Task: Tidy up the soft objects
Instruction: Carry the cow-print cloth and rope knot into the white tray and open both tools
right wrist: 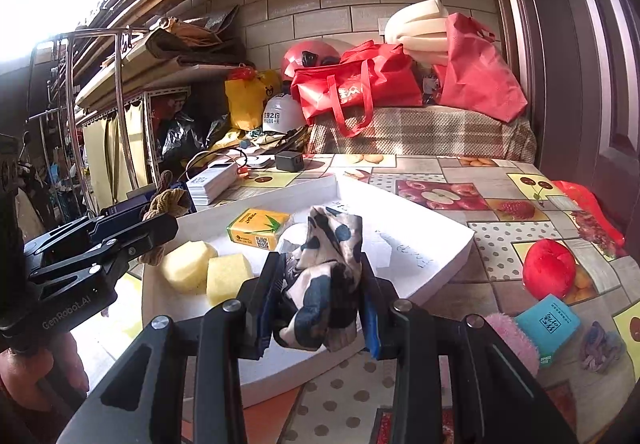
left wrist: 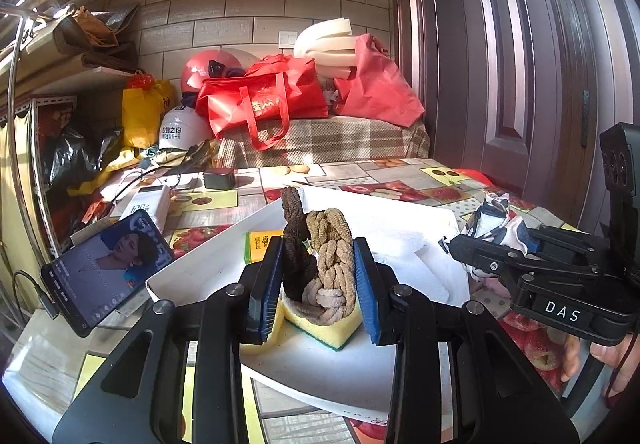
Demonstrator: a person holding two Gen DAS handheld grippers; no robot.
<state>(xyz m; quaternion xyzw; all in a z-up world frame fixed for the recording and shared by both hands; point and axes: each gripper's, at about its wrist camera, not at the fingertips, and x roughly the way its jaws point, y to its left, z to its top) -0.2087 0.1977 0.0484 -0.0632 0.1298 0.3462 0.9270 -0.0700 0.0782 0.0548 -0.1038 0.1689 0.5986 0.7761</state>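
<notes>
Left wrist view: the left gripper has its jaws pinched on a knotted chenille rope, brown and tan, nubbly and limp, held over the white tray, likely so it can be let down among the soft things there. Just below it, at six o'clock, lies a yellow sponge with a green scouring face. At three o'clock the right gripper comes in carrying a cow-print cloth.

In the right wrist view its jaws are clamped on that crumpled, thin black-and-white fabric, above the tray's near edge. At nine o'clock two porous foam blocks rest in the tray; at eleven, a tissue pack. Outside on the bench, at three o'clock, a red plush ball and at four a teal tissue pack seem yet unsorted.
</notes>
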